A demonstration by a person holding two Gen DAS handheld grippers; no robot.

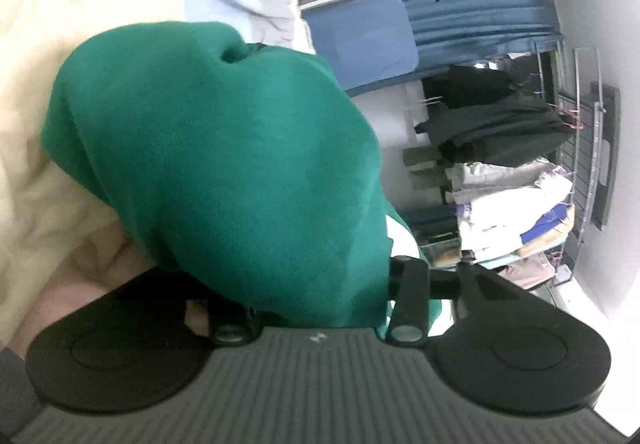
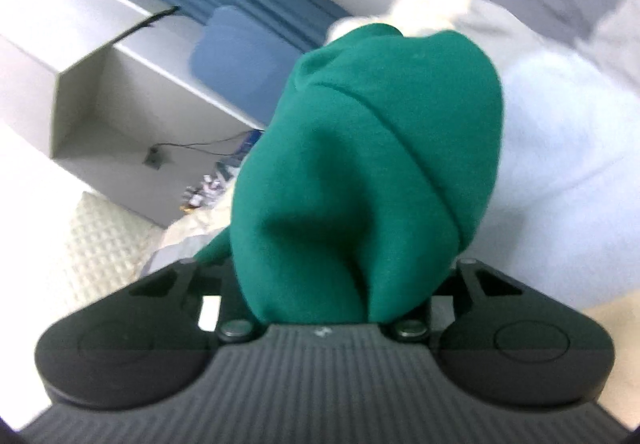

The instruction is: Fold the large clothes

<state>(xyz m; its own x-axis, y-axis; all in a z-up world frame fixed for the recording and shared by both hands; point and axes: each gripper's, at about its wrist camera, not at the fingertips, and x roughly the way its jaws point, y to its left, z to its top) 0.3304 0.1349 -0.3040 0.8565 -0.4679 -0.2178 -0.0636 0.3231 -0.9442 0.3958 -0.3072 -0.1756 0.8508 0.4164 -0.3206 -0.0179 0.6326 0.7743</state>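
No words, numbers or brand names can be read in either view. The only sign is a small pale emblem — two tiny facing shapes — on the ribbed grey body of the left gripper, centred just behind its jaws; a like mark sits at the same spot on the right gripper, too blurred to make out.
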